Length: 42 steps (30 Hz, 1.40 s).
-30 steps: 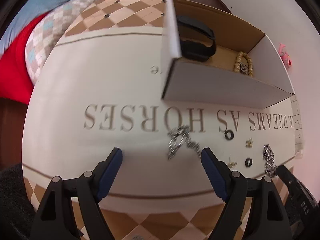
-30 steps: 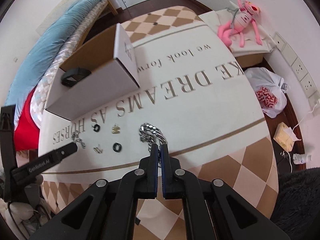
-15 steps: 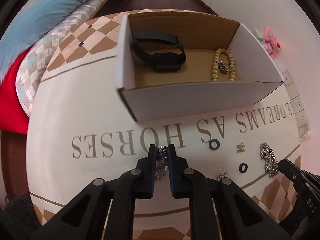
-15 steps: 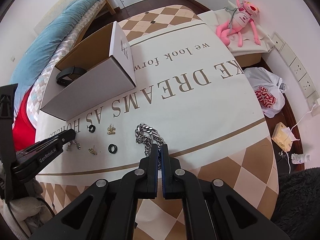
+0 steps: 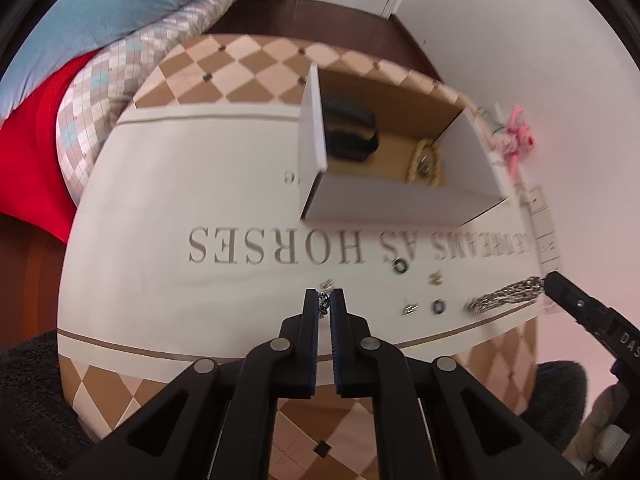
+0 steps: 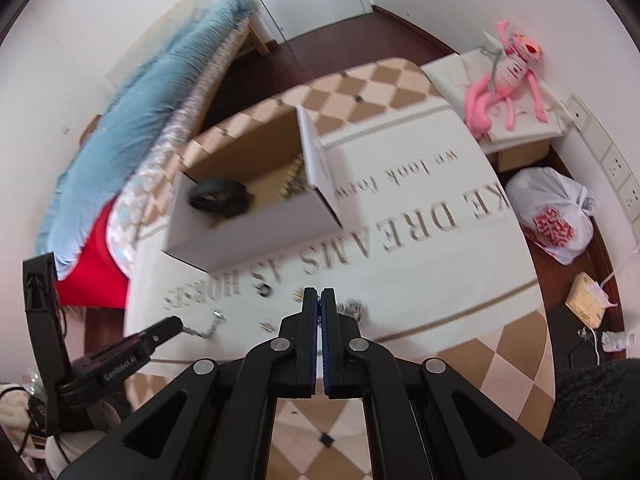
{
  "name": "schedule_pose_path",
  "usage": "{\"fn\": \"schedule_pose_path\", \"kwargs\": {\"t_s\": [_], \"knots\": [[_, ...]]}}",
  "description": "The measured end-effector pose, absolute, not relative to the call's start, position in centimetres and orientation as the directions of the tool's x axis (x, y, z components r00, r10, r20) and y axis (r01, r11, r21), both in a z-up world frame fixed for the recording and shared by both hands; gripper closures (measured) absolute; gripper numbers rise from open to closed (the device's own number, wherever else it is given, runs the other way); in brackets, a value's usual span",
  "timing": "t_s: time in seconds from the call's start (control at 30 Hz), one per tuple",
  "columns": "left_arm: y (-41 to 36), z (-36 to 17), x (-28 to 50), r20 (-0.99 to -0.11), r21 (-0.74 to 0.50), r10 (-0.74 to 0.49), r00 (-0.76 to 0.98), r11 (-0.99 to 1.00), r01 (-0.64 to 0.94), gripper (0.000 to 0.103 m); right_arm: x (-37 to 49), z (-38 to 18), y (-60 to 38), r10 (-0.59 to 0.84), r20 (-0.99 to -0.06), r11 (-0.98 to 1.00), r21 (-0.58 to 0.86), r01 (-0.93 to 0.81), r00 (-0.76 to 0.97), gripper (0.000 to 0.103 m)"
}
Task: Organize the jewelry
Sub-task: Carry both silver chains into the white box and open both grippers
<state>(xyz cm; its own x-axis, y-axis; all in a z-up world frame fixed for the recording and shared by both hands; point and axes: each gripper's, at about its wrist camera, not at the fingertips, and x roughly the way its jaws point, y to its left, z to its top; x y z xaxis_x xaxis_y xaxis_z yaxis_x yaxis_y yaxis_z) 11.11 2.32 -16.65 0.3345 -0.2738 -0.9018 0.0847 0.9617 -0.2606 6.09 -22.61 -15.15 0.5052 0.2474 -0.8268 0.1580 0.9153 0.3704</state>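
Pinching a thin silver chain between its closed fingers, the left gripper is hanging short of the open white cardboard box — the right gripper is clamping a chunky silver chain.

A thin silver chain is pinched between the left jaws, its end trailing onto the table. A thicker silver chain hangs stretched from the right jaws. Two black rings, small gold pieces lie between them. The open white box holds a black band and beaded bracelet.
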Motion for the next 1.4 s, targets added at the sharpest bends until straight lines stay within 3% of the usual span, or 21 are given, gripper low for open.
{"fn": "schedule_pose_path", "kwargs": {"t_s": [0.37, 0.6, 0.93, 1.13, 1.17, 1.27, 1.4], "knots": [[2.7, -8.9, 13.4, -0.822, -0.346, -0.372, 0.43, 0.928, 0.141, 0.1, 7.4, -9.2, -21.8, 0.301, -0.755, 0.911, 0.409, 0.059, 0.582, 0.102], [0.9, -4.7, 17.4, -0.786, -0.336, -0.392, 0.478, 0.92, 0.201, 0.1, 11.2, -6.1, -21.1, 0.304, -0.728, 0.923, 0.384, -0.003, 0.615, 0.103], [-0.4, -9.2, 23.0, -0.851, -0.295, -0.347, 0.395, 0.937, 0.188, 0.1, 18.8, -7.3, -19.3, 0.28, -0.783, 0.949, 0.312, -0.04, 0.555, 0.103], [-0.4, -10.1, 22.5, -0.846, -0.306, -0.356, 0.397, 0.934, 0.185, 0.1, 17.5, -11.7, -21.8, 0.292, -0.835, 0.927, 0.367, 0.077, 0.466, 0.101], [-0.6, -10.3, 22.3, -0.848, -0.297, -0.35, 0.398, 0.936, 0.19, 0.1, 17.1, -12.5, -22.0, 0.296, -0.839, 0.922, 0.376, 0.093, 0.457, 0.096], [-1.2, -10.9, 21.9, -0.855, -0.27, -0.33, 0.401, 0.942, 0.199, 0.1, 15.3, -15.1, -22.3, 0.265, -0.854, 0.918, 0.365, 0.152, 0.448, 0.056], [-2.0, -12.1, 21.5, -0.868, -0.232, -0.3, 0.395, 0.95, 0.21, 0.1, 13.7, -18.1, -21.9, 0.255, -0.861, 0.911, 0.367, 0.19, 0.441, 0.052]]}}
